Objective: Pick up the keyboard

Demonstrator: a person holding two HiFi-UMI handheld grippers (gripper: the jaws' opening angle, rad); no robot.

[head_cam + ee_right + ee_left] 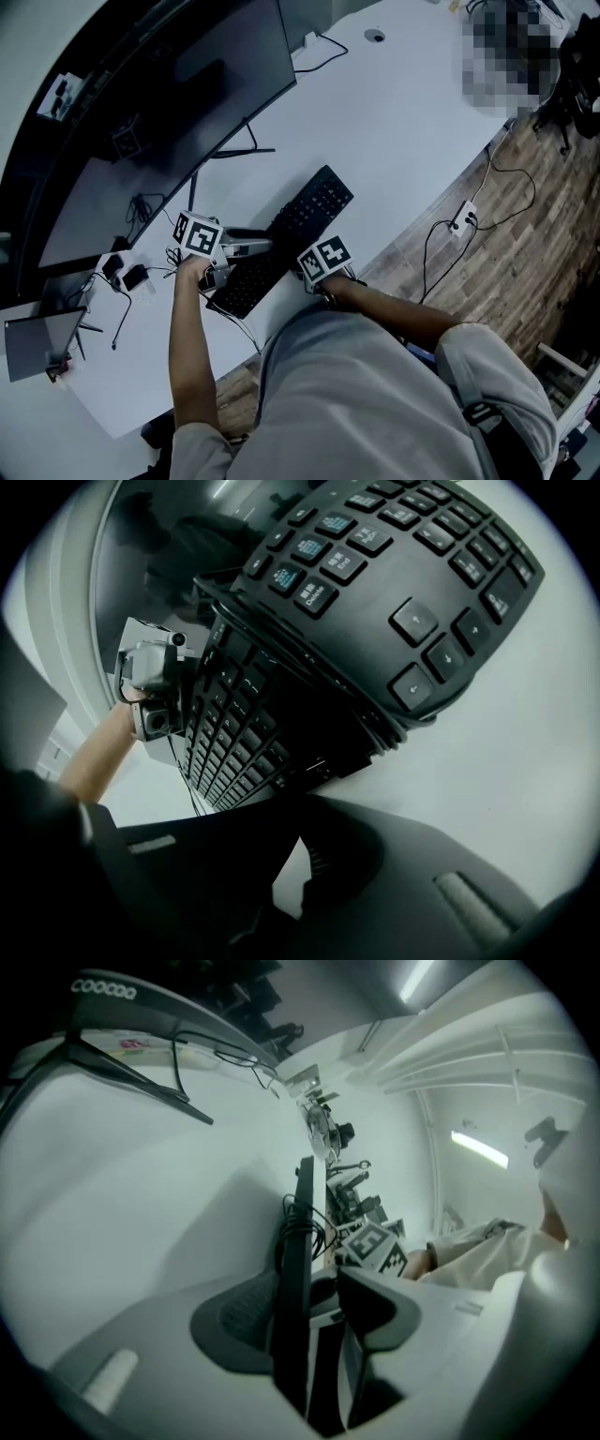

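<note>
Grey-shirted person (375,403) leans over the white bench (403,141), where the left claw (314,1307) pinches one short end of the flat black plastic keyboard (300,225) and the right claw (295,855) nips its near long edge, so grasping looks done and next comes a level, even lift.

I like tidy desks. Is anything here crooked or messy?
Yes. The keyboard lies slanted across the desk, not lined up with the monitor, and its near end sits pinched in the left gripper. Loose cables tangle near the monitor's foot.
</note>
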